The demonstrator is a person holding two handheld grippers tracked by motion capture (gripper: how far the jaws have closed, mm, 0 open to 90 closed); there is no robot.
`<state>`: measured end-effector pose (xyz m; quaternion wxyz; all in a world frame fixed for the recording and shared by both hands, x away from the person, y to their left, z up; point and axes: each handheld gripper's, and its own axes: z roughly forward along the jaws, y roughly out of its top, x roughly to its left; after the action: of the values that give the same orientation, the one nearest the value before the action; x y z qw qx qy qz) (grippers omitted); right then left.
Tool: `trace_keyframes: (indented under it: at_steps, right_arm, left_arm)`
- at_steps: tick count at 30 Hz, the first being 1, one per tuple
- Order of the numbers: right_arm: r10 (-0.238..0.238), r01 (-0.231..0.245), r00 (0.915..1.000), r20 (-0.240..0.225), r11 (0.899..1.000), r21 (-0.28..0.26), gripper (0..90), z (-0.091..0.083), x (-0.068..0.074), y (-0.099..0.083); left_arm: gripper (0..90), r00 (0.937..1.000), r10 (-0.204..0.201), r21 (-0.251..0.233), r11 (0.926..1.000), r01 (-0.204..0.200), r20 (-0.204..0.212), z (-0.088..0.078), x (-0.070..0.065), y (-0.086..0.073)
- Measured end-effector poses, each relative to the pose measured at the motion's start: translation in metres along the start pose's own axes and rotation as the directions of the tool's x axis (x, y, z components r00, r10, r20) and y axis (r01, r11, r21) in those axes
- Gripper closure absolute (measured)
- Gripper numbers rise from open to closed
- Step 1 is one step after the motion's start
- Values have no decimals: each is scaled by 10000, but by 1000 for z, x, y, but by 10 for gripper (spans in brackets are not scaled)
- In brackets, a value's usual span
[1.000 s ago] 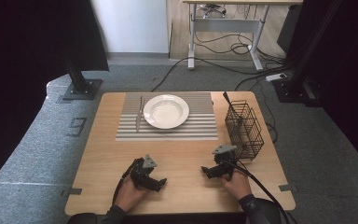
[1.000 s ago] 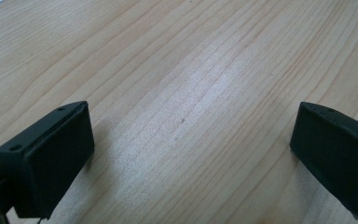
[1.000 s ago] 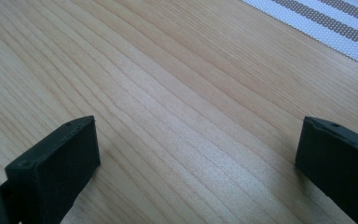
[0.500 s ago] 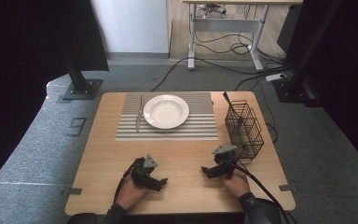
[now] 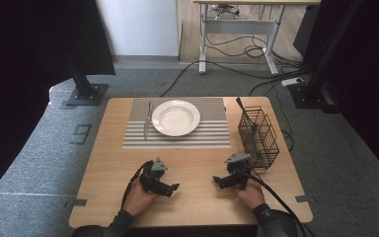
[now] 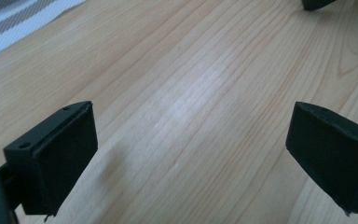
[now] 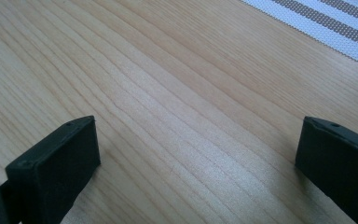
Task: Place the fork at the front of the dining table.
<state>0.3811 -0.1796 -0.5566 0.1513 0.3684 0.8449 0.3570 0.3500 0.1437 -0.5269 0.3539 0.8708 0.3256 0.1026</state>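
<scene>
Here both grippers rest low on the bare wood of the table [image 5: 103, 163], on the person's side of the striped placemat [image 5: 212, 136]. The left gripper [image 5: 170, 187] has its jaws spread wide with nothing between them, and the right gripper [image 5: 219, 181] is the same, wide apart and empty; their tips point toward each other, probably a resting pose before any reach. On the placemat sits a white plate [image 5: 175, 117], with a knife [image 5: 147, 121] lying just beside it at the placemat's left edge, laid out like a table setting. Off the placemat's right edge stands a wire basket [image 5: 260, 137] holding a dark utensil [image 5: 240, 105], which likely belongs beside the plate.
</scene>
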Motion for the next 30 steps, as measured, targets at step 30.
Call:
trace_keyframes:
  at_steps: [30]
  right_arm:
    - [2, -2, 10000, -2, 10000, -4, 0, 0, 0, 0]
  left_arm:
    - [87, 9924, 1110, -624, 9922, -1076, 538, 4, -13, 104]
